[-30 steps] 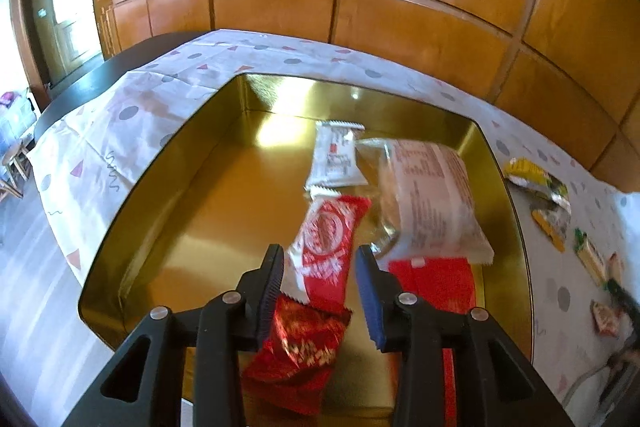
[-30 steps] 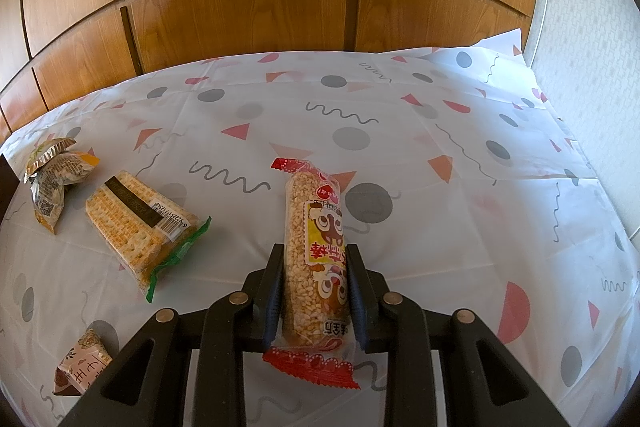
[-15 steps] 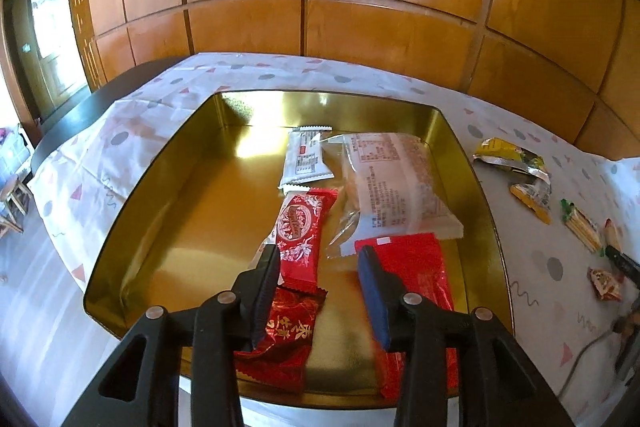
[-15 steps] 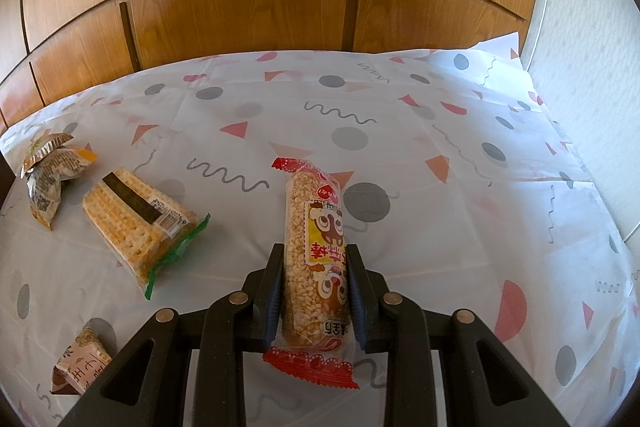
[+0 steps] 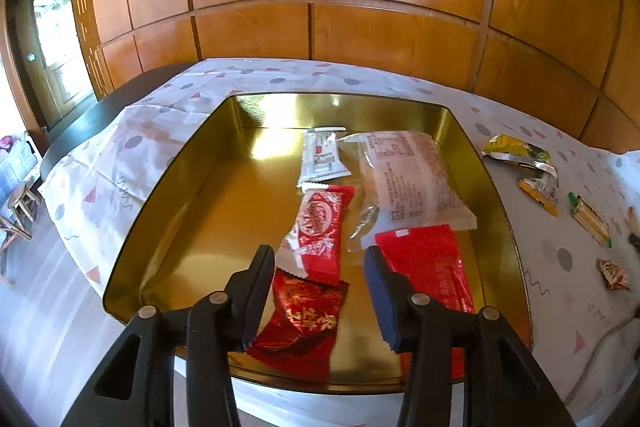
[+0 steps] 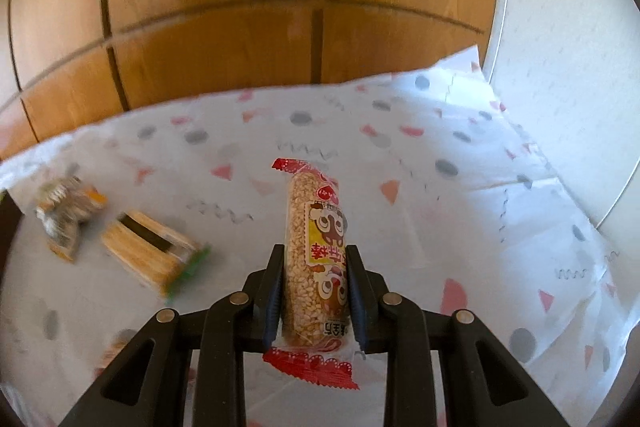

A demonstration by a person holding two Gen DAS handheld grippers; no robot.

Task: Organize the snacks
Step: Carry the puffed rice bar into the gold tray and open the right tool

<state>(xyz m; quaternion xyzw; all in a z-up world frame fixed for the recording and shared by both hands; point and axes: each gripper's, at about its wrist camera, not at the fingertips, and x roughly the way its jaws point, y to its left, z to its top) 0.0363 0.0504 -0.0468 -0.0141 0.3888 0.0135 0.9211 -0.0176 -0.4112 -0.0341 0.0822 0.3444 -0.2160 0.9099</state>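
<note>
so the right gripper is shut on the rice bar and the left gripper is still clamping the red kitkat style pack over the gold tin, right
Not quite. The right gripper is shut on the rice bar, but the left gripper is open: in the left wrist view its fingers stand apart, and the red pack lies loose in the gold tin.

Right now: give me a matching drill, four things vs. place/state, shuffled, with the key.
Things:
1. rice puff bar
2. white-labelled clear pack
3. cracker pack with green end
4. left gripper

Places/states:
A. lying on the patterned tablecloth, outside the tin
B. clamped between the right gripper fingers
C. open, above the near end of the gold tin
D. lying inside the gold tin, on its right side

Pairs: 1-B, 2-D, 3-A, 4-C
</note>
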